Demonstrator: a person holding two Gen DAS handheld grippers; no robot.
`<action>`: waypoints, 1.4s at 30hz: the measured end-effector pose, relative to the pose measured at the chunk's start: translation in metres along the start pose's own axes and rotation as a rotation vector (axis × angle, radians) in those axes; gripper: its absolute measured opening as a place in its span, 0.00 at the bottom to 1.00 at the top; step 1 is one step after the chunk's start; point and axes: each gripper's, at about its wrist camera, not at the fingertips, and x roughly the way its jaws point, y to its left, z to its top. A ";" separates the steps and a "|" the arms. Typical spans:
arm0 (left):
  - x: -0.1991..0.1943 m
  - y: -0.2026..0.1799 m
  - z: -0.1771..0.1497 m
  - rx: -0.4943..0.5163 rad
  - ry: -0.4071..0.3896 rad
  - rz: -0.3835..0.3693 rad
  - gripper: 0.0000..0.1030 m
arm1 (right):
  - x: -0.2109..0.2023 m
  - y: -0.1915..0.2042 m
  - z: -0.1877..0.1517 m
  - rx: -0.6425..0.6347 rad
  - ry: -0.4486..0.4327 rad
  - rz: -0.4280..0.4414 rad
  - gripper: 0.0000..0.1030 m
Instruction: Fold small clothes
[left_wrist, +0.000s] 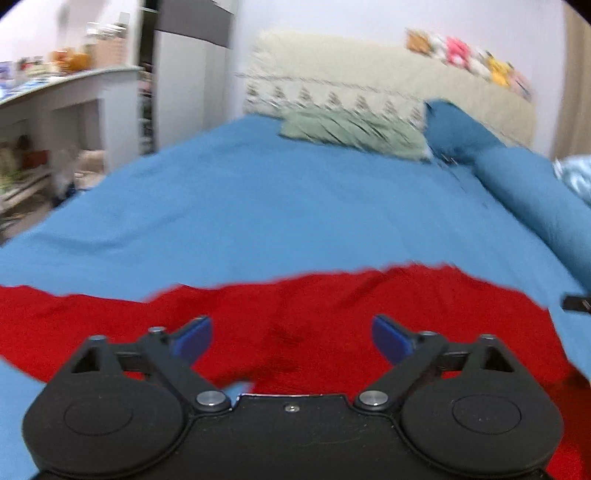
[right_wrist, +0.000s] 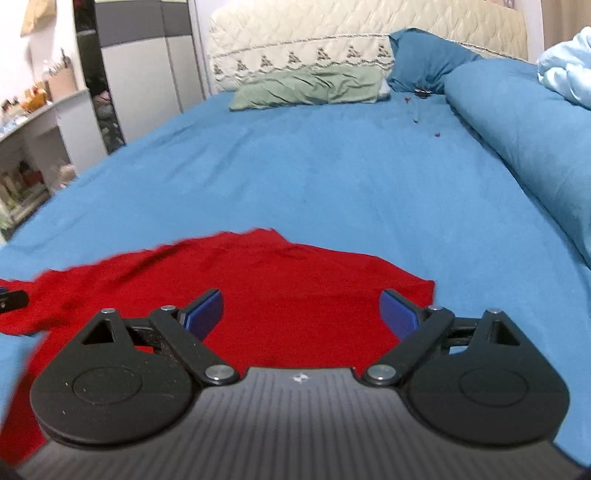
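Observation:
A red garment (left_wrist: 314, 317) lies spread on the blue bedsheet (left_wrist: 258, 206). It also shows in the right wrist view (right_wrist: 288, 291), on the sheet (right_wrist: 332, 177). My left gripper (left_wrist: 291, 338) is open and empty, hovering just above the garment's middle. My right gripper (right_wrist: 301, 312) is open and empty above the garment's right part. A dark tip of the right gripper shows at the right edge of the left wrist view (left_wrist: 576, 302), and a tip of the left gripper shows at the left edge of the right wrist view (right_wrist: 13, 300).
A green pillow (right_wrist: 310, 90) and a blue pillow (right_wrist: 424, 61) lie against the cream headboard (right_wrist: 332, 33). A rolled blue duvet (right_wrist: 528, 122) runs along the right side. White shelves (left_wrist: 55, 122) and a wardrobe (right_wrist: 147, 62) stand left of the bed.

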 end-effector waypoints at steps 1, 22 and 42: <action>-0.007 0.012 0.003 -0.016 -0.008 0.017 0.94 | -0.008 0.007 0.003 0.006 0.006 0.008 1.00; 0.038 0.277 -0.041 -0.623 0.061 0.336 0.65 | -0.009 0.082 -0.030 -0.054 0.107 0.143 1.00; 0.007 0.088 0.085 -0.107 -0.224 0.079 0.06 | -0.030 0.059 -0.022 0.012 0.048 0.073 1.00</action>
